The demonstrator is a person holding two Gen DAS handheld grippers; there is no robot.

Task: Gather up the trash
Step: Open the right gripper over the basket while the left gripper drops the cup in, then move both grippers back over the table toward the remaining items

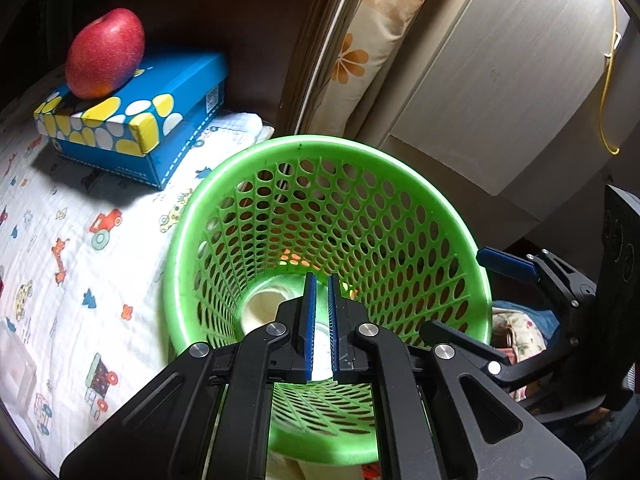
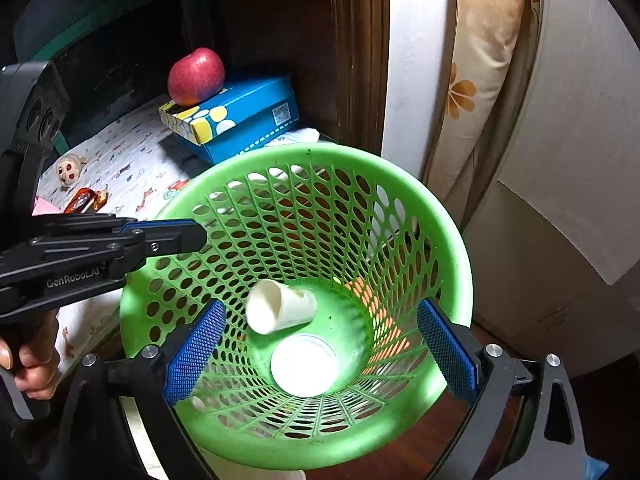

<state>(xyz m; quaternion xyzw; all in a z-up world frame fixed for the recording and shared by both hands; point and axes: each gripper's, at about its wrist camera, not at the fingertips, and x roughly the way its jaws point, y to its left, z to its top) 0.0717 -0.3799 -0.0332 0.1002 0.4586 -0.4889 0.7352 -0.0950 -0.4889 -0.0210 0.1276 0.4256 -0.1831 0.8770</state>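
A green perforated waste basket (image 2: 452, 240) stands beside the bed, and both grippers hover over its mouth. Inside it a white paper cup (image 2: 280, 306) lies on its side, and a round white lid or cup (image 2: 304, 364) rests on the bottom. My right gripper (image 2: 322, 354) is open wide above the basket with nothing between its blue pads (image 2: 196, 352). My left gripper (image 1: 322, 320) is shut to a thin slit and holds nothing; it also shows as the left gripper (image 2: 202, 236) over the basket's left rim. The basket (image 1: 400, 184) fills the left wrist view, with the right gripper (image 1: 452, 291) at its right rim.
A red apple (image 1: 105, 53) sits on a blue dotted box (image 1: 160, 120) on a printed cloth (image 1: 72, 248). Shiny orange wrappers (image 2: 86, 200) and a small toy figure (image 2: 70, 170) lie on the cloth. A hand (image 2: 28, 364) holds the left gripper. A flowered pillow (image 2: 476, 80) and a white cabinet (image 2: 560, 200) stand behind.
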